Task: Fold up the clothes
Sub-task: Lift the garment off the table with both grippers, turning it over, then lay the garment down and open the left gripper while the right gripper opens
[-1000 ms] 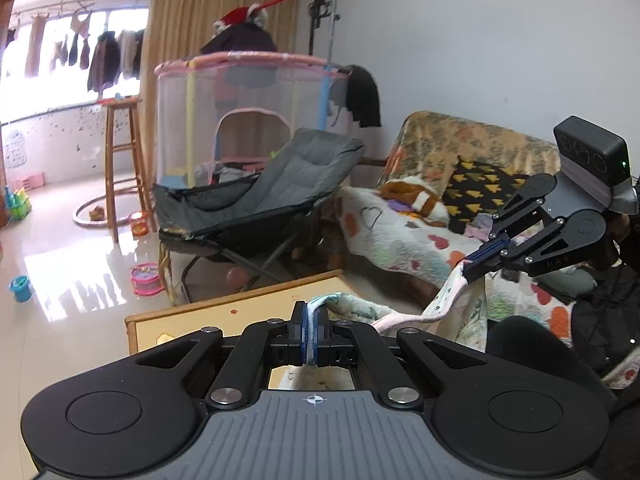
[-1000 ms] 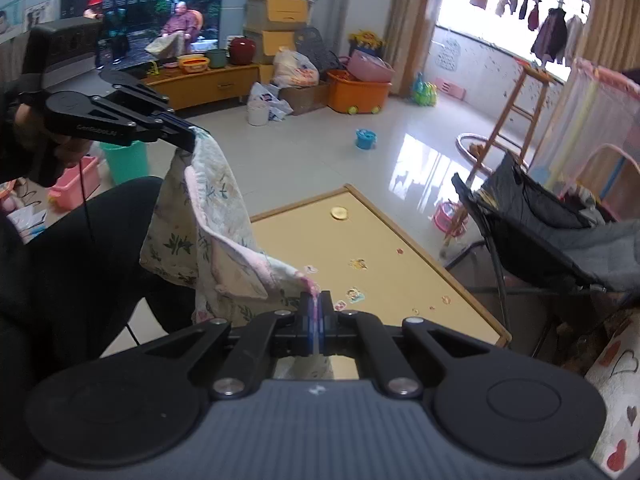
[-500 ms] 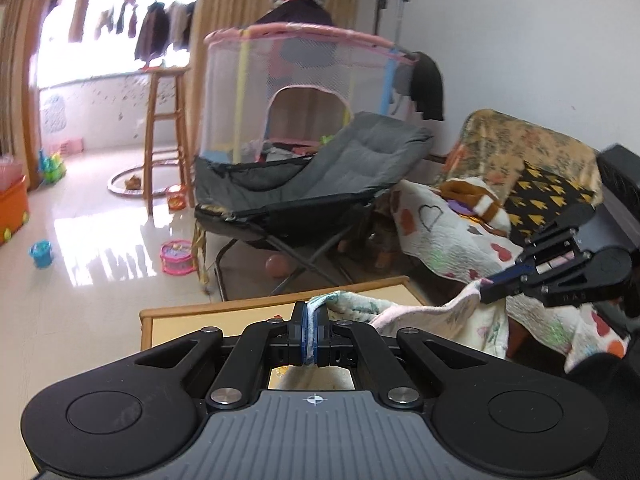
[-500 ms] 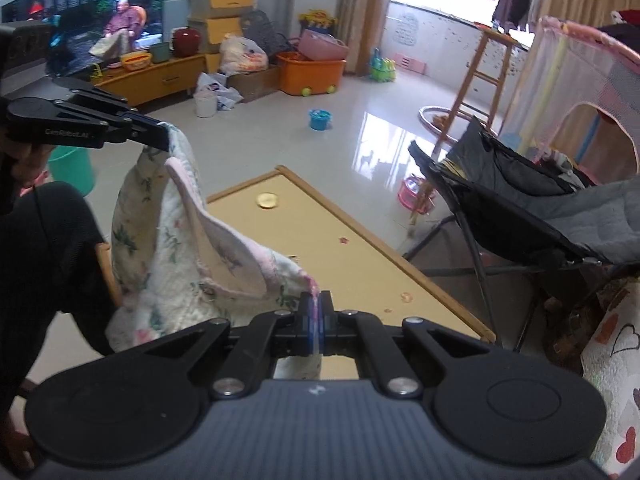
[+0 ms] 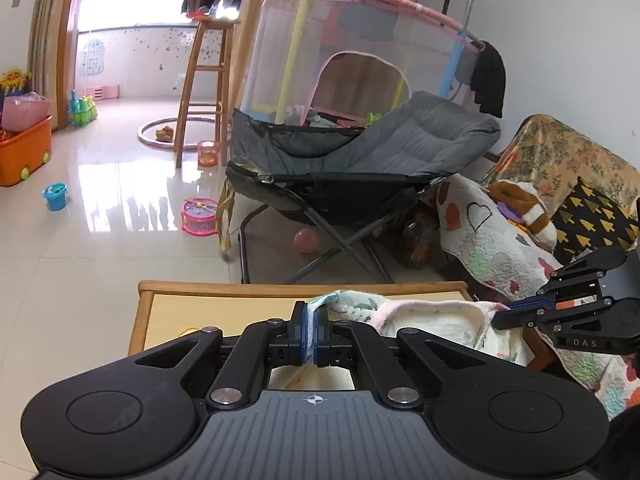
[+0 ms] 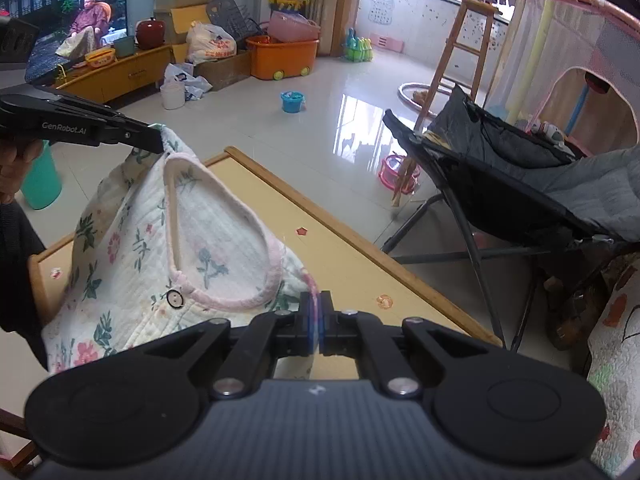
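- Quilted floral cotton, a small child's top (image 5: 432, 320), is stretched between two claws in the left wrist view. The left claw (image 5: 311, 330) is clamped on one corner of the cloth, its blue pads pressed together with the fabric edge squeezed between them. The right claw (image 5: 516, 312) pinches the opposite corner at the far right. Holding both corners spreads the garment so it can be laid flat over the wooden desk (image 5: 224, 308) just below.
- In the right wrist view, the right claw (image 6: 319, 320) is clamped on the pink-trimmed edge near the neckline, while the left claw (image 6: 154, 142) holds the other shoulder higher. The top (image 6: 160, 248) hangs between them, its neckline gaping and a button showing, the lower part draped on or just above the desk (image 6: 360, 256); I cannot tell which.
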`<state>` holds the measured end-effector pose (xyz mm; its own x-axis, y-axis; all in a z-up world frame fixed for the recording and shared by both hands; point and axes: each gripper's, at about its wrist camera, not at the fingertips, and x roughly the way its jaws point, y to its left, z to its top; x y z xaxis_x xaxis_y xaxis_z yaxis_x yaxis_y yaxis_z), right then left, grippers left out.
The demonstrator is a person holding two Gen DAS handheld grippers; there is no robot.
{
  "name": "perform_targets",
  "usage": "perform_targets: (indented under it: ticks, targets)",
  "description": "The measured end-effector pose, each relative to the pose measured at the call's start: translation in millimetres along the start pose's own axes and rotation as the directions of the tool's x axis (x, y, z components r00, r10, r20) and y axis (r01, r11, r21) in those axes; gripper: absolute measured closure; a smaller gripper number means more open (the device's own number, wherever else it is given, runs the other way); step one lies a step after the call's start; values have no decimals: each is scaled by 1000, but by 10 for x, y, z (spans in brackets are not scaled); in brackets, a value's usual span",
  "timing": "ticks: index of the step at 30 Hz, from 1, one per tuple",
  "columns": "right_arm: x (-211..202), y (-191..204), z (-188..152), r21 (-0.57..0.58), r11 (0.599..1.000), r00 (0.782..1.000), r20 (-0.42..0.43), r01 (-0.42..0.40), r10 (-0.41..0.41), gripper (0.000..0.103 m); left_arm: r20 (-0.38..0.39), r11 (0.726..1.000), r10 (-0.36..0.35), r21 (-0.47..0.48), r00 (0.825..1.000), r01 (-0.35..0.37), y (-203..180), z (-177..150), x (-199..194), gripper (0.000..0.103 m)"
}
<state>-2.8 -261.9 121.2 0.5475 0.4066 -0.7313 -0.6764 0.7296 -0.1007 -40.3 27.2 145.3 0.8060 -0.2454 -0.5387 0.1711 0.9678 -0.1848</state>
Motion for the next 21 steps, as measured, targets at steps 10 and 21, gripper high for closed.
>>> perform_targets:
  ticks: [10,21]
  targets:
    - [298,-90,18,10,999,998,-36,49,-48,101,-46,999,41,22,998,-40,133,20,631,101]
    - [681,-201,-5,52,996,994,-91,68,-63,101,-103,993,89,82,991,-80,221,-23,1223,101]
